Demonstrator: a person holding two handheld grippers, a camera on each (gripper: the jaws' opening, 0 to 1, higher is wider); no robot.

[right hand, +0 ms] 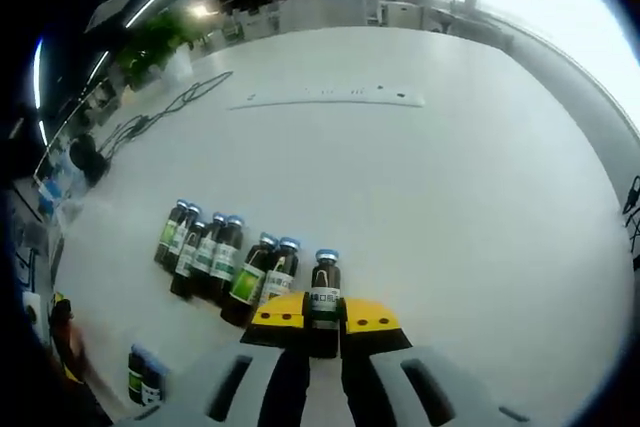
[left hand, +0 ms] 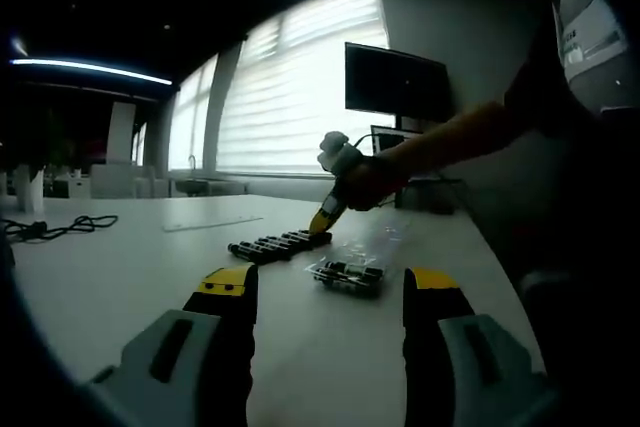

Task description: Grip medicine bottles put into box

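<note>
Meanwhile my right tool (right hand: 324,325) was closed on a bottle (right hand: 324,299), its yellow-tipped jaws pressed against the dark glass from both sides. That bottle stood at the end of a row of bottles (right hand: 218,257) lying side by side on the white surface (right hand: 420,177), each with a blue cap and a green or white label. The row ran away from the tool toward the surface's left edge in the right gripper view. A separate small pair of bottles (right hand: 143,375) sat apart from the row, closer to the near left corner of that view. A black cable (right hand: 165,109) trailed across the far left part of the surface.

My left tool (left hand: 330,297) was open, jaws well apart and holding nothing, hovering above the surface (left hand: 120,257). Through the left gripper view I saw the right tool (left hand: 325,217) come down from the right onto the end of the row (left hand: 275,245). A clear box (left hand: 348,275) with bottles in it lay just beside the row, nearer to my left tool and between its jaws in the view. A dark screen (left hand: 396,82) stood beyond the far edge, against bright window blinds (left hand: 290,87).
</note>
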